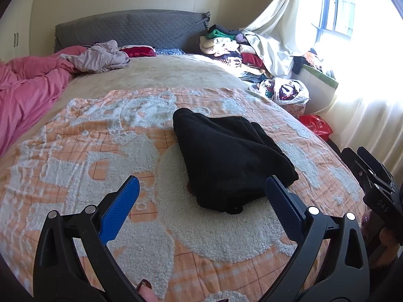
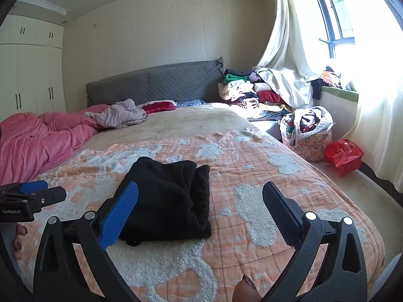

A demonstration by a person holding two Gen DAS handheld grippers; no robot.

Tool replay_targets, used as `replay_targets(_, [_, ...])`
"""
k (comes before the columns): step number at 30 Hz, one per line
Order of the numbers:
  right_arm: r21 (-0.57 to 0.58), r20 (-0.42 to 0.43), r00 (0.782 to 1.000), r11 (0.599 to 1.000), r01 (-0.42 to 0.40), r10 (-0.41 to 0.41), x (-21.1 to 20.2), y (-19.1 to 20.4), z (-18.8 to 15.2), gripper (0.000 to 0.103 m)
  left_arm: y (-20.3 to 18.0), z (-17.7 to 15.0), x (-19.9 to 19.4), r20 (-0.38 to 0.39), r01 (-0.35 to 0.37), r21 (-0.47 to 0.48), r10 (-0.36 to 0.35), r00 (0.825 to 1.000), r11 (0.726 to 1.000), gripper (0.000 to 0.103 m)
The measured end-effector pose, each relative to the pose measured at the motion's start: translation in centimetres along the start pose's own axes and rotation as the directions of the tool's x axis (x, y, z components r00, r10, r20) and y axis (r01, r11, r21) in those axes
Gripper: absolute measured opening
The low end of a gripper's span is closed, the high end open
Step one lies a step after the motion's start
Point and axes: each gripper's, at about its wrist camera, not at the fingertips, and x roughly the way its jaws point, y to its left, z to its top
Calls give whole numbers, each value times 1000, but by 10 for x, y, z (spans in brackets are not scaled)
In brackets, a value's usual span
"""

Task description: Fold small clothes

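A black garment (image 1: 226, 156) lies folded into a thick bundle on the orange and white blanket (image 1: 75, 151) on the bed; it also shows in the right wrist view (image 2: 168, 201). My left gripper (image 1: 201, 201) is open and empty, hovering just in front of the bundle's near edge. My right gripper (image 2: 201, 206) is open and empty, above the blanket with the bundle by its left finger. The right gripper's body shows at the right edge of the left wrist view (image 1: 377, 188). The left gripper's body shows at the left edge of the right wrist view (image 2: 30, 198).
A pink quilt (image 2: 37, 141) and a grey crumpled garment (image 2: 121, 114) lie at the bed's far left. A pile of clothes (image 2: 241, 88) sits by the grey headboard (image 2: 156, 83). A bag of clothes (image 2: 306, 132) and a red bag (image 2: 342, 156) stand on the floor at right.
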Motion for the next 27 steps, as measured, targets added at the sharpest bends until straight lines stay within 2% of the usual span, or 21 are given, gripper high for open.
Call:
replay_targets(15, [-23, -43, 999, 1000, 3, -4, -28, 27, -33, 98, 37, -41, -16, -26, -17, -43, 16, 1000, 999, 94])
replay_targets(21, [-58, -108, 994, 998, 16, -22, -21, 37, -56, 98, 49, -62, -15, -54, -12, -55, 9, 998, 998, 94])
replay_targets(27, [-23, -175, 984, 999, 40, -44, -9, 38, -93, 98, 59, -77, -8, -89, -36, -77, 29, 996, 996, 93])
